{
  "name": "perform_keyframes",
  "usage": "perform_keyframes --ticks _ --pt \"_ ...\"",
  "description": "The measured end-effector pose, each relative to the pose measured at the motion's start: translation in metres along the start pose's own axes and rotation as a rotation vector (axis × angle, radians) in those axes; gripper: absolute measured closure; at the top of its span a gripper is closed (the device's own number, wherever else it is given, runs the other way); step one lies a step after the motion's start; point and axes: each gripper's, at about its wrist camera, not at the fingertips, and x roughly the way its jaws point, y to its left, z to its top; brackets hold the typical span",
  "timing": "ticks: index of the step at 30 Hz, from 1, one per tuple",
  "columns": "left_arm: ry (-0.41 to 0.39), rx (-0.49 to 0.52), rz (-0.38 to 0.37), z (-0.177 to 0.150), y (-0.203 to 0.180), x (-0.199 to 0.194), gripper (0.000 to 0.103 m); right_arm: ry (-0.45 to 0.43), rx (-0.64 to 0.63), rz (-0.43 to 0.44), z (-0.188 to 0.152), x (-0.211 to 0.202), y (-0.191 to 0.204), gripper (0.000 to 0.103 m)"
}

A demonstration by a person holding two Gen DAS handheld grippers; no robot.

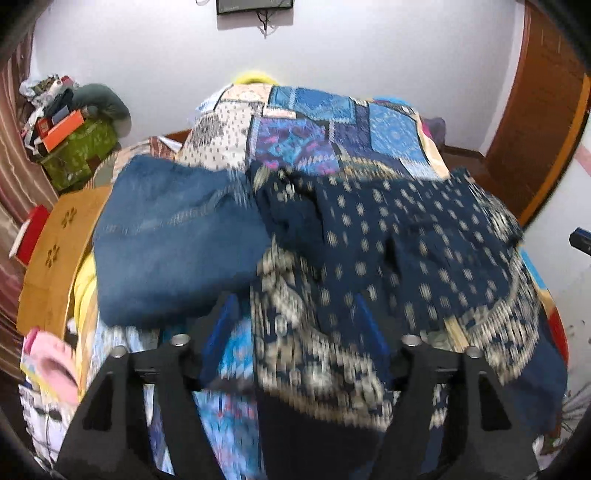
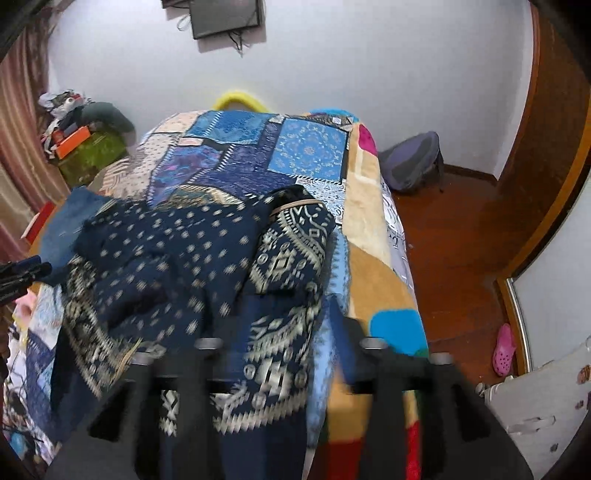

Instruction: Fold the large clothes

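- The navy printed garment [image 1: 388, 236] is lying loosely folded on the bed [image 2: 373, 266], taking up most of the near middle. Its bordered hem edge curls along the near and right side in the left wrist view.
- In the right wrist view, the garment's right side is a rolled-up fold [image 2: 291, 243] that stops just short of the bed's right edge, with only a strip of tan blanket showing past it.
- Left gripper [image 1: 295, 325]: jaws apart, nothing pinched. The patterned cloth sits between and under the fingers, but the pads aren't pressing on it.
- Right gripper [image 2: 288, 332]: same deal, jaws apart over the garment's border print, not clamped on anything.
- A folded pair of blue jeans [image 1: 177, 240] sits right against the garment's left edge, so that side is tight.
- Beyond the garment there's open room on the bed: the blue patchwork quilt [image 1: 317, 136] runs bare toward the far wall.
- Off the right edge of the bed is wooden floor [image 2: 454, 251], fairly open, with a grey backpack [image 2: 413, 162] by the wall and a pink clog [image 2: 504, 349] close to the door frame.
- The left side is cluttered: an orange-brown cloth [image 1: 55, 258], a red box [image 1: 31, 236], and a pile of stuff on a green box [image 1: 81, 147] in the corner by the striped curtain.
- White wall at the back with a dark screen [image 2: 225, 16] mounted up high.
- Both views are motion blurred, so fine detail is mushy.
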Motion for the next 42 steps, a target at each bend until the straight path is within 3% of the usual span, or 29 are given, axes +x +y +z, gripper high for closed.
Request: perform_keyframes --ticks 1,8,21,25,29,33,36,38,40,42 --pt "0.007 -0.006 -0.015 -0.009 0.002 -0.006 0.031 -0.012 -0.003 -0.005 -0.005 -0.006 0.002 0.040" --pt "0.095 -0.055 -0.068 -0.077 0.015 -0.021 0.031 0.007 -0.031 0.019 -0.049 -0.029 0.020 0.039" --pt "0.310 -0.218 -0.128 -0.166 0.032 0.022 0.031 0.155 0.091 0.058 -0.135 -0.017 0.015 0.039" --pt "0.277 -0.313 -0.156 -0.183 0.035 0.021 0.030 0.215 0.157 0.072 -0.157 -0.008 0.004 0.039" --pt "0.271 -0.424 -0.259 -0.199 0.038 0.020 0.030 0.214 0.241 0.128 -0.168 -0.010 -0.004 0.039" --pt "0.259 -0.437 -0.278 -0.206 0.033 0.015 0.031 0.205 0.264 0.140 -0.172 -0.007 -0.002 0.039" --pt "0.247 -0.411 -0.293 -0.206 0.026 0.007 0.049 0.193 0.272 0.132 -0.174 -0.005 0.001 0.048" --pt "0.223 -0.361 -0.287 -0.202 0.018 0.001 0.077 0.184 0.271 0.121 -0.174 -0.005 -0.001 0.056" --pt "0.202 -0.312 -0.256 -0.195 0.012 -0.004 0.091 0.175 0.276 0.125 -0.174 -0.005 -0.003 0.062" --pt "0.184 -0.289 -0.246 -0.188 0.008 -0.007 0.094 0.168 0.277 0.129 -0.174 -0.006 -0.005 0.064"
